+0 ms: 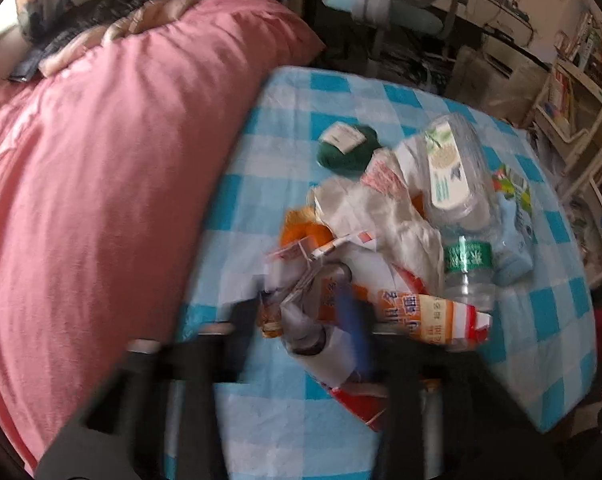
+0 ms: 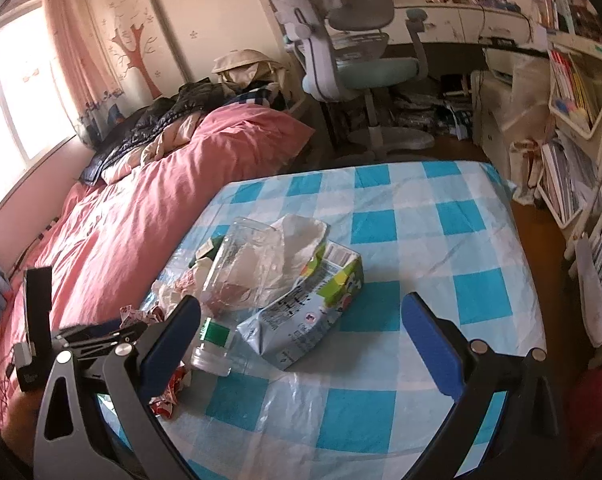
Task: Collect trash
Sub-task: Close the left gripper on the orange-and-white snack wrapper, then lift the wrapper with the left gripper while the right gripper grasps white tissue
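A: Where does the trash lie?

B: Heaped on the blue-and-white checked cloth of the desk [image 2: 441, 240]. A clear plastic bottle with a green neck label [image 2: 237, 280] lies on its side, neck toward the right gripper [image 2: 301, 344], just ahead of its left jaw and uncapped. Whether anything is inside it cannot be told. A crushed pale-blue drink carton with a green end [image 2: 305, 312] sits ahead of and between those jaws, touching the bottle, and a crumpled white plastic bag [image 2: 301, 236] rests on top of both.

A: And that gripper's jaws?

B: Spread wide and holding nothing, with the blue pads apart over the cloth.

A: The left gripper [image 1: 305, 320]?

B: Blurred. An orange-and-white crumpled snack wrapper [image 1: 421, 316] sits between its jaws and spills out to the right. The jaws look closed on it, though the blur leaves that uncertain.

A: What lies beyond those jaws?

B: Crumpled white paper [image 1: 373, 208] ahead of them, touching the wrapper. Farther ahead, a dark green ball of yarn with a white band [image 1: 347, 148]. To the left, a pink quilt [image 1: 101, 184] on the bed beside the desk.
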Motion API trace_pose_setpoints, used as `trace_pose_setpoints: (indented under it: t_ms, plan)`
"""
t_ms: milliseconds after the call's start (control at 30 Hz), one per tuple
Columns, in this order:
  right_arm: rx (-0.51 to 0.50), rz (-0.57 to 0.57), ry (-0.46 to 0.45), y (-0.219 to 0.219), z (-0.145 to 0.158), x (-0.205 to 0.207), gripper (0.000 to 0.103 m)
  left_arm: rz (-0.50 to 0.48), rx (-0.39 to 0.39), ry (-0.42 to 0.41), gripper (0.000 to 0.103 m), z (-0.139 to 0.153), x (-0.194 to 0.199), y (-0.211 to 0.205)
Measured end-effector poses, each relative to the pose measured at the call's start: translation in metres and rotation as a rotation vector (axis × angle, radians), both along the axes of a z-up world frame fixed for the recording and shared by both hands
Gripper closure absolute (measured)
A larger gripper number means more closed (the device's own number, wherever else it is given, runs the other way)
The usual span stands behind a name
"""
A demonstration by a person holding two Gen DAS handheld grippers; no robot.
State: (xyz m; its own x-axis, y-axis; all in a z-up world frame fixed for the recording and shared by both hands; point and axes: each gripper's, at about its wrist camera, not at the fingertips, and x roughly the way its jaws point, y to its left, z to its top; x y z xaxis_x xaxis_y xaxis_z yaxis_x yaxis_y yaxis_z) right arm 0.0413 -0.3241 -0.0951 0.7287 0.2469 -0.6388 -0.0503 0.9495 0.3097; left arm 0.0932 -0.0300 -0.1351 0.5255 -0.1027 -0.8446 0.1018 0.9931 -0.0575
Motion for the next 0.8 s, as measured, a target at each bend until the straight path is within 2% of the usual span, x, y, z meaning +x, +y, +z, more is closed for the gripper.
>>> trace_pose_setpoints:
  t_ms: [167, 200, 300, 400, 500, 600, 667, 800]
  plan:
    - [0.006, -0.005, 0.008, -0.003, -0.001, 0.000, 0.007, -0.045, -0.011, -0.040, 0.089, 0.015, -0.009, -0.003]
    - [0.011, -0.001, 0.002, -0.003, 0.000, -0.001, 0.007, -0.043, -0.004, -0.070, 0.089, 0.024, -0.013, -0.001]
    - [0.017, 0.042, -0.036, 0.004, 0.006, -0.004, 0.007, 0.018, -0.044, -0.149, 0.089, 0.054, -0.022, 0.024]
    - [-0.023, 0.140, -0.065, 0.030, 0.009, -0.005, 0.007, 0.139, -0.162, -0.203, 0.089, 0.072, -0.029, 0.068]
    - [-0.086, 0.292, -0.094, 0.070, 0.010, -0.009, 0.009, 0.235, -0.237, -0.229, 0.089, 0.079, -0.033, 0.097]
    - [-0.159, 0.441, -0.079, 0.114, 0.001, -0.010, 0.018, 0.301, -0.298, -0.269, 0.089, 0.086, -0.039, 0.115]
    - [-0.213, 0.505, -0.050, 0.138, -0.011, -0.008, 0.024, 0.328, -0.316, -0.301, 0.089, 0.089, -0.044, 0.122]
    - [-0.262, 0.557, 0.004, 0.170, -0.030, 0.004, 0.027, 0.337, -0.329, -0.313, 0.090, 0.090, -0.045, 0.124]
